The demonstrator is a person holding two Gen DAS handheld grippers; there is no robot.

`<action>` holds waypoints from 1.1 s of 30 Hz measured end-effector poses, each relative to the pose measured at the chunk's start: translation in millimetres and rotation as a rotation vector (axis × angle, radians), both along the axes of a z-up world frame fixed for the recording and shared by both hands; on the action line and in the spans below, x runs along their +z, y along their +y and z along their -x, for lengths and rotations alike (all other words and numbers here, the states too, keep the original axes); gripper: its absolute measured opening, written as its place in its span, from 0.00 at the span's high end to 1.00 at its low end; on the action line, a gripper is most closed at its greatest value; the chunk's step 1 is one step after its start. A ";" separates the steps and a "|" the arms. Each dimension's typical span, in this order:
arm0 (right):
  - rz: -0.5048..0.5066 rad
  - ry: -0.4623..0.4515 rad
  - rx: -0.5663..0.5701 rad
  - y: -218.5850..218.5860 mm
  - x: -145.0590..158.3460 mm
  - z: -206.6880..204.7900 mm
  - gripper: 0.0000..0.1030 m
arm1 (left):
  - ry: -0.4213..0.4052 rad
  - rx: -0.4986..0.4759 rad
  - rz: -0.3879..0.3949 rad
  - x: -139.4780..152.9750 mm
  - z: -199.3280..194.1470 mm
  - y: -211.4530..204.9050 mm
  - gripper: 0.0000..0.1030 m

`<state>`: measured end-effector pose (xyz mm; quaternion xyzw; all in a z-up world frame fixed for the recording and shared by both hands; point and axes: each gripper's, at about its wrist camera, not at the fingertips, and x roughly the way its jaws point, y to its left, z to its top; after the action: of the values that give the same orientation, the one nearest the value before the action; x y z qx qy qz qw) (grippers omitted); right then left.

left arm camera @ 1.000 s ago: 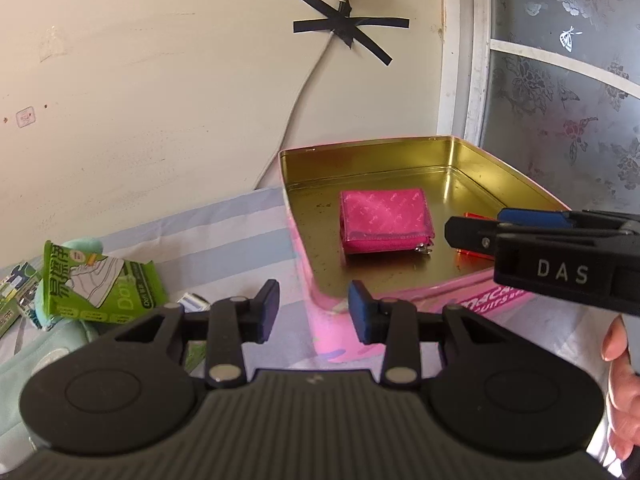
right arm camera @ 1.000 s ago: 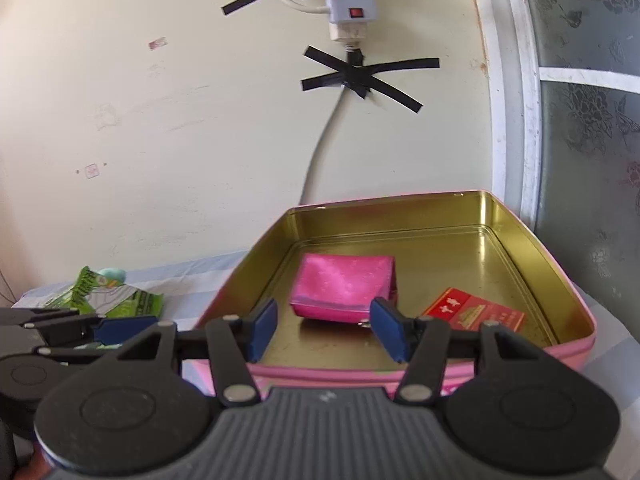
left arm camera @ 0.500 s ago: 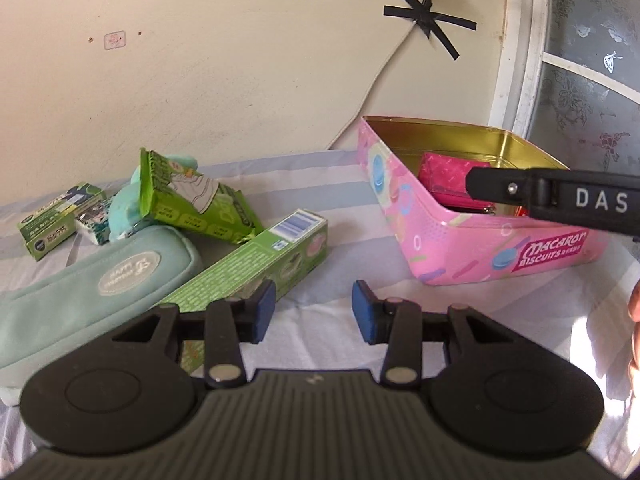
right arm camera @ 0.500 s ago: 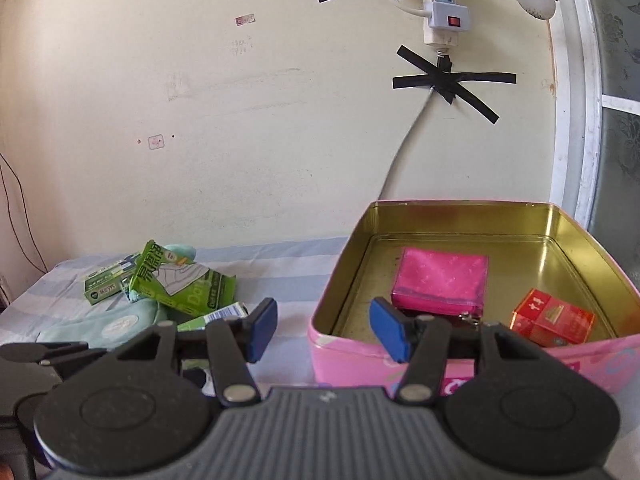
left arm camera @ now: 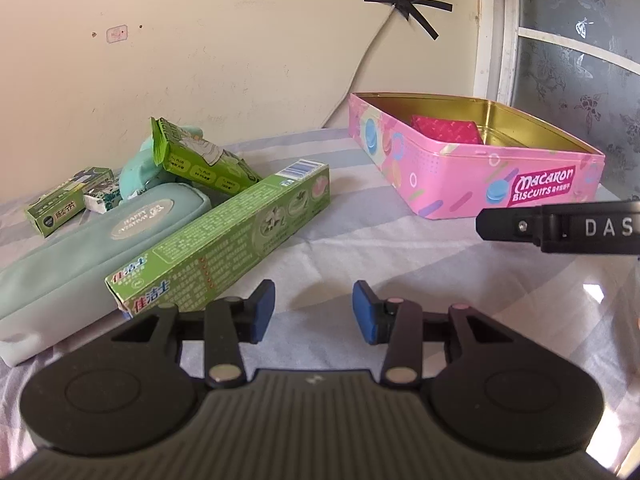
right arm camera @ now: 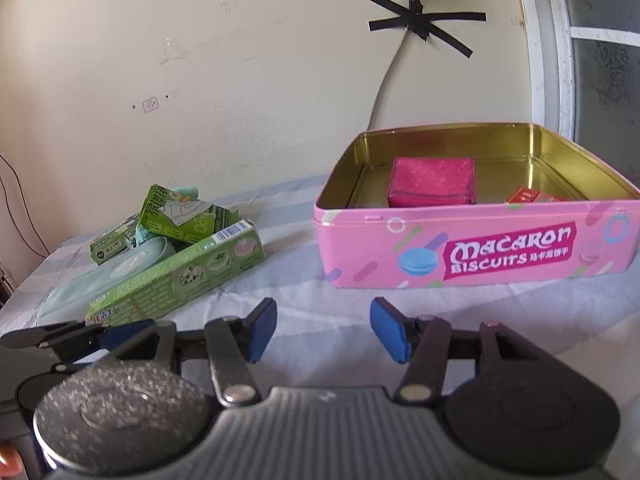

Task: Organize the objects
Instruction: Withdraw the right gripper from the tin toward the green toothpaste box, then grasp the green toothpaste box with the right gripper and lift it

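Note:
A pink biscuit tin (left arm camera: pixel 500 184) (right arm camera: pixel 480 248) stands open on the striped cloth, with a pink wallet (left arm camera: pixel 444 130) (right arm camera: pixel 432 182) and a small red box (right arm camera: pixel 528 196) inside. To its left lies a long green toothpaste box (left arm camera: pixel 224 244) (right arm camera: pixel 180 276) on a teal pencil case (left arm camera: pixel 92 248) (right arm camera: pixel 100 280). Behind them lie a green packet (left arm camera: pixel 196 160) (right arm camera: pixel 180 220) and a small green box (left arm camera: pixel 64 204). My left gripper (left arm camera: pixel 314 308) is open and empty, just right of the toothpaste box's near end. In front of the tin, my right gripper (right arm camera: pixel 324 328) is open and empty.
A cream wall rises close behind the bed, with a white cable (right arm camera: pixel 384 92) taped to it under a black tape cross (right arm camera: pixel 424 26). A window frame (right arm camera: pixel 548 40) stands to the right of the tin. Bare striped cloth (left arm camera: pixel 360 248) lies between the green pile and the tin.
Both grippers have drawn back and down from over the tin. The tin's outer wall now shows, and the pile of green items has come into full view. The left jaws stand slightly wider.

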<state>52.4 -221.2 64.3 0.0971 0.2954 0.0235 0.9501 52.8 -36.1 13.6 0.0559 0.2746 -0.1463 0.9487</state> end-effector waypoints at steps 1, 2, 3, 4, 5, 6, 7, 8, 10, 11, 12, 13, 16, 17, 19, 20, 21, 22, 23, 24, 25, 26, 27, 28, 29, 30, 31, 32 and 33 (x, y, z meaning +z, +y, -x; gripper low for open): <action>-0.015 0.008 0.002 0.9 -1.5 -0.8 0.48 | -0.004 0.001 -0.001 0.1 1.4 1.3 0.56; -0.022 0.010 0.006 2.9 -1.4 -2.2 0.48 | -0.011 0.003 -0.005 -0.1 2.7 2.0 0.56; -0.017 0.007 0.010 5.9 -1.0 -2.9 0.48 | -0.017 0.005 -0.011 -0.2 3.9 3.0 0.56; -0.006 0.004 0.015 9.0 -0.6 -3.7 0.48 | -0.023 0.008 -0.015 -0.8 6.1 3.8 0.55; 0.003 0.003 0.020 12.6 -0.6 -4.5 0.48 | -0.025 0.008 -0.016 -1.1 6.7 4.9 0.55; 0.005 0.005 0.025 15.0 -0.9 -5.6 0.48 | -0.026 0.008 -0.015 -1.9 7.6 5.5 0.55; 0.005 0.009 0.028 16.8 -1.7 -6.7 0.48 | -0.025 0.007 -0.014 -2.3 7.6 6.3 0.55; 0.005 0.013 0.030 18.3 -2.5 -7.6 0.48 | -0.024 0.005 -0.013 -2.7 8.0 6.9 0.55; 0.006 0.021 0.032 21.0 -3.8 -9.4 0.48 | -0.022 0.001 -0.010 -3.1 8.3 7.0 0.55; 0.007 0.024 0.033 21.8 -4.1 -9.8 0.47 | -0.022 -0.001 -0.009 -3.3 8.4 7.0 0.55; 0.008 0.024 0.033 22.3 -4.3 -9.7 0.47 | -0.023 -0.003 -0.009 -3.4 8.5 6.9 0.55; 0.009 0.023 0.031 22.7 -4.3 -9.7 0.47 | -0.023 -0.005 -0.010 -3.6 8.9 6.3 0.55; 0.007 0.026 0.031 22.9 -4.6 -10.0 0.47 | -0.024 -0.012 -0.010 -3.7 10.3 5.9 0.55; 0.006 0.028 0.033 23.3 -5.1 -10.1 0.47 | -0.026 -0.012 -0.009 -3.5 11.4 5.8 0.55; 0.006 0.032 0.038 25.0 -6.4 -10.7 0.47 | -0.029 -0.012 -0.005 -2.8 12.7 6.7 0.55; 0.005 0.034 0.043 25.8 -7.2 -11.0 0.47 | -0.031 -0.013 -0.004 -2.5 13.5 7.4 0.54; 0.005 0.036 0.048 26.5 -8.0 -11.2 0.47 | -0.031 -0.014 -0.004 -2.2 14.2 8.4 0.54; 0.006 0.037 0.052 27.9 -8.5 -11.6 0.47 | -0.031 -0.015 -0.003 -2.0 15.3 9.5 0.54; 0.008 0.038 0.057 29.1 -9.1 -12.1 0.47 | -0.030 -0.017 -0.001 -1.7 17.0 11.4 0.54; 0.011 0.039 0.061 31.1 -9.5 -12.9 0.47 | -0.030 -0.018 0.003 -1.2 19.0 14.1 0.54; 0.015 0.039 0.067 33.0 -9.9 -14.1 0.47 | -0.033 -0.013 0.009 -0.3 21.4 17.6 0.54; 0.020 0.038 0.074 34.9 -10.0 -15.7 0.47 | -0.042 -0.002 0.020 1.1 24.7 22.6 0.54; 0.027 0.037 0.084 37.6 -9.7 -18.0 0.47 | -0.056 0.015 0.036 3.0 28.1 28.8 0.54; 0.034 0.034 0.095 40.3 -9.1 -21.1 0.47 | -0.072 0.041 0.056 5.6 30.8 36.5 0.54; 0.040 0.031 0.107 42.8 -8.1 -24.9 0.46 | -0.085 0.067 0.082 8.7 32.5 45.4 0.54; 0.044 0.027 0.118 45.4 -6.7 -29.0 0.46 | -0.093 0.092 0.109 11.7 33.6 54.0 0.54; 0.046 0.023 0.133 48.0 -4.9 -34.2 0.46 | -0.097 0.120 0.135 14.7 33.6 62.7 0.54; 0.052 0.016 0.153 51.6 -2.7 -41.3 0.46 | -0.095 0.151 0.159 17.0 31.9 71.4 0.54; 0.066 0.005 0.171 55.4 -1.0 -48.6 0.46 | -0.088 0.179 0.181 18.6 29.3 79.4 0.54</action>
<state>101.0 -165.7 63.3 0.0405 0.3058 0.0944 0.9465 23.5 43.3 32.1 -0.0484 0.2223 -0.0826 0.9703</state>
